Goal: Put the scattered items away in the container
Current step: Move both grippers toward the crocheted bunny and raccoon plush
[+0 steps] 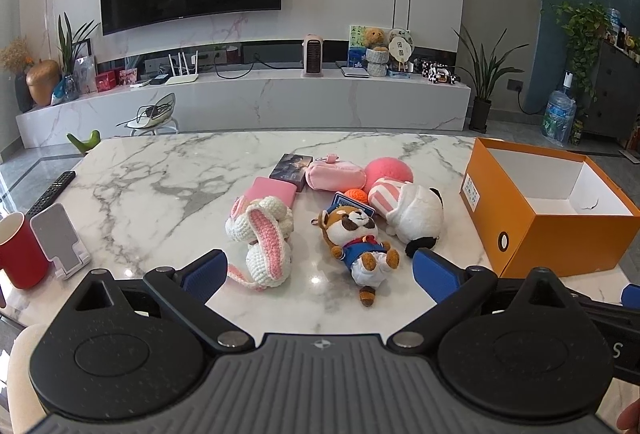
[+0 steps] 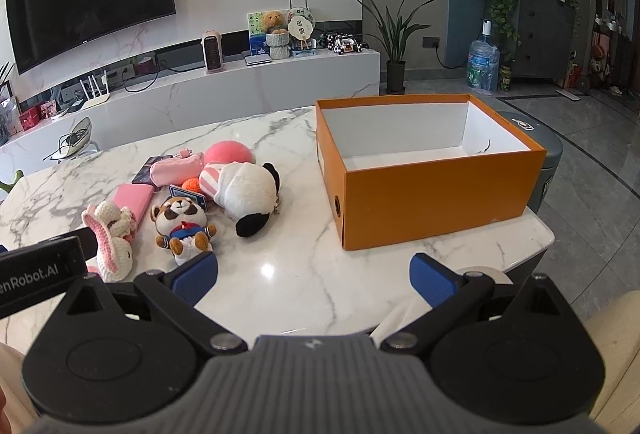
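An open orange box (image 1: 560, 234) (image 2: 432, 193) stands on the right of the marble table, its white inside bare. Left of it lie a crochet bunny (image 1: 262, 234) (image 2: 114, 246), a red-panda plush (image 1: 356, 238) (image 2: 182, 220), a white and black plush (image 1: 416, 213) (image 2: 248, 189), a pink ball (image 1: 388, 171) (image 2: 228, 151), a pink pouch (image 1: 334, 173) (image 2: 176, 165), a pink flat case (image 1: 272, 191) (image 2: 134, 201), a small orange ball (image 1: 356, 193) (image 2: 192, 183) and a dark card box (image 1: 290, 165). My left gripper (image 1: 320, 274) is open above the near table, just before the bunny and panda. My right gripper (image 2: 314, 274) is open and empty before the box.
A red mug (image 1: 18, 250), a white phone stand (image 1: 60, 238) and a remote (image 1: 50, 191) sit at the table's left edge. A grey bin (image 2: 548, 161) stands behind the box. A TV wall and low cabinet lie beyond.
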Motion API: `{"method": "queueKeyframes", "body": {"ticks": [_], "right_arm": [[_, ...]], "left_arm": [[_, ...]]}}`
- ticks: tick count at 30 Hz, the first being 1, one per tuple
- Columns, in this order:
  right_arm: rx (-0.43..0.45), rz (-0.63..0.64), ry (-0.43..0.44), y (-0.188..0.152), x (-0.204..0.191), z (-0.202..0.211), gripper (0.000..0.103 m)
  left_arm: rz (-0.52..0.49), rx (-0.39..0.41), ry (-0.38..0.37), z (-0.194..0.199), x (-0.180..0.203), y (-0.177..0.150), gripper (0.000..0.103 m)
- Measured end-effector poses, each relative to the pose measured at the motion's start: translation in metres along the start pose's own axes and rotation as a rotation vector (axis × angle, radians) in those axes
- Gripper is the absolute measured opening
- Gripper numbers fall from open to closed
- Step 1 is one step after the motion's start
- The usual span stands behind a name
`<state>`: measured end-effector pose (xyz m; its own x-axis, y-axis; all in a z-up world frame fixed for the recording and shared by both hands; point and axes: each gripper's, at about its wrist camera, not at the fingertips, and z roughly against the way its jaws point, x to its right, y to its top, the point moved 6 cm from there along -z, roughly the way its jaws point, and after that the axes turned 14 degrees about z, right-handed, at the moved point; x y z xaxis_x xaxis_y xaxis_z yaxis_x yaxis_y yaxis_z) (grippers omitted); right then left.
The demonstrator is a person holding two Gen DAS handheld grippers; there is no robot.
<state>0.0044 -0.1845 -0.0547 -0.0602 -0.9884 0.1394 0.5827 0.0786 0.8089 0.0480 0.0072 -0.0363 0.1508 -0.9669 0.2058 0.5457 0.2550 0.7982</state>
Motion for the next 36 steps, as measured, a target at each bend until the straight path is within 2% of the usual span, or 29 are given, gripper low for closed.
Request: {"method": "queueKeyframes", "body": {"ticks": [13,21,36], "right_arm": [[-0.014,-0.006,0.011,-0.005,0.003,0.001,0.103],[-0.039,0.016,0.021,-0.006,-0.001,0.001,0.103],[-0.042,0.050,0.033,-0.005,-0.007,0.004,0.103]], "left_arm": [[0.007,-0.007,0.004,0.003,-0.002,0.000,0.103],[0.008,-0.025,-0.054,0.005,0.003,-0.003,0.103],[0.005,-0.039,-0.056,0.006,0.001,-0.005,0.103]]}}
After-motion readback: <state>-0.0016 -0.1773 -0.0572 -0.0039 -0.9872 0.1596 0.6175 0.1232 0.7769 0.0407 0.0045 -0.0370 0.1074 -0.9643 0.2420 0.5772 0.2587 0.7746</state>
